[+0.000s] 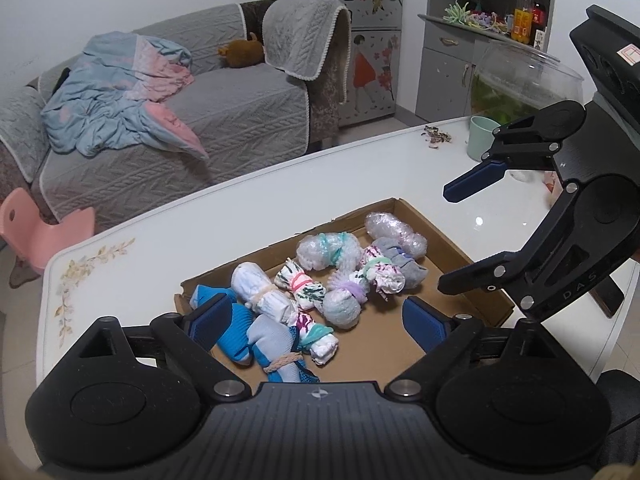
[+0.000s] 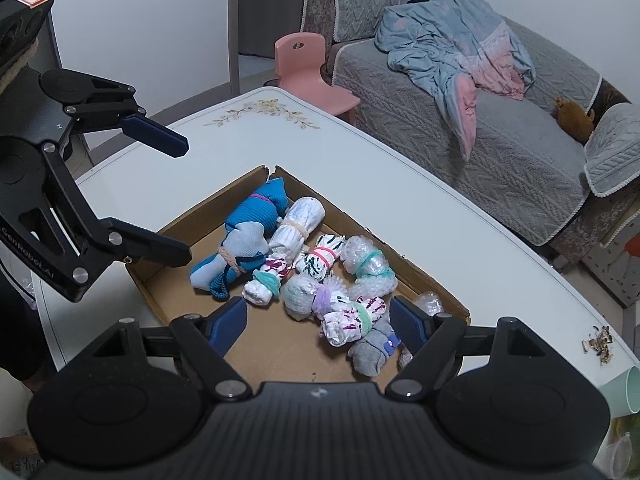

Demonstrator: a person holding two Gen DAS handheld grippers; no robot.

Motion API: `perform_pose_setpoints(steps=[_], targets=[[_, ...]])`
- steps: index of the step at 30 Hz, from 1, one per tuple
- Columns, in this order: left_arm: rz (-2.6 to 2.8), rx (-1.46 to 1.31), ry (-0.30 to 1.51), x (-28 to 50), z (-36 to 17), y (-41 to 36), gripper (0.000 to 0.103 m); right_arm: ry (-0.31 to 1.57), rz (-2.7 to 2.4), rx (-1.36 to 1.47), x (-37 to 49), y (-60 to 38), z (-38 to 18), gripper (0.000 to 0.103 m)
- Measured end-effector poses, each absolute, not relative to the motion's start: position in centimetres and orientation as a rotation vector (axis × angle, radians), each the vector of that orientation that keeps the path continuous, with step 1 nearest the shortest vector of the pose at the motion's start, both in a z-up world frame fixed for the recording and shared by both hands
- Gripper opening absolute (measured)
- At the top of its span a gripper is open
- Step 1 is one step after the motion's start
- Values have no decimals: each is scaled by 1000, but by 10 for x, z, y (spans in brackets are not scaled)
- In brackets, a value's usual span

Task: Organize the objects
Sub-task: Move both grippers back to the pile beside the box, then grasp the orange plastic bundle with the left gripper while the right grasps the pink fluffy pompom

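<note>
A shallow cardboard box [image 1: 472,280] [image 2: 168,292] lies on the white table and holds several tied bundles: blue socks [image 1: 236,336] [image 2: 252,216], white rolls [image 1: 260,292] [image 2: 300,220], patterned rolls [image 1: 304,284] [image 2: 324,258], bubble-wrap rolls [image 1: 394,230] [image 2: 370,270] and a grey sock [image 1: 404,268] [image 2: 370,354]. My left gripper [image 1: 316,322] [image 2: 182,196] is open and empty, above the box's near side. My right gripper [image 2: 318,322] [image 1: 446,236] is open and empty, above the box's other side.
The white table [image 1: 280,208] [image 2: 480,248] has floral corner decals. A mint cup [image 1: 482,138] [image 2: 630,390], a glass fishbowl [image 1: 524,88] and scattered shell scraps [image 1: 436,136] [image 2: 598,344] sit near its edge. A grey sofa [image 1: 200,120] and a pink chair [image 2: 308,68] stand beyond.
</note>
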State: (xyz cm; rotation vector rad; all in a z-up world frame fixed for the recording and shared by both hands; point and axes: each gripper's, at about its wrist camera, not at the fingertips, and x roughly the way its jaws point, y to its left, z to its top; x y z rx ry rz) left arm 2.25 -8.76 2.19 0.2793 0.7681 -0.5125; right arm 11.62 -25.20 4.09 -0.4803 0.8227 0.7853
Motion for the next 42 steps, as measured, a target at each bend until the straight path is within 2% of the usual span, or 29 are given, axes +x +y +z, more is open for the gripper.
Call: perform_pose_setpoints(steps=[10, 13, 16, 24, 33, 37, 42], targets=[[-494, 254, 786, 1, 24, -80, 96, 817, 765, -463, 102, -254, 43, 78], [-498, 264, 790, -22, 20, -80, 97, 808, 751, -440, 88, -264, 44, 82], [-538, 282, 817, -51, 6, -89, 98, 801, 742, -400, 65, -285, 40, 89], [-690, 366, 926, -127, -57, -144, 98, 894, 659, -279, 18, -342, -9, 89], [-683, 389, 988, -143, -117, -185, 97, 949, 616, -214, 5, -360, -58, 84], [-677, 380, 978, -140, -123, -186, 96, 966, 618, -203, 8, -360, -73, 75], [-681, 360, 994, -134, -130, -184, 83, 992, 626, -180, 9, -360, -89, 65]])
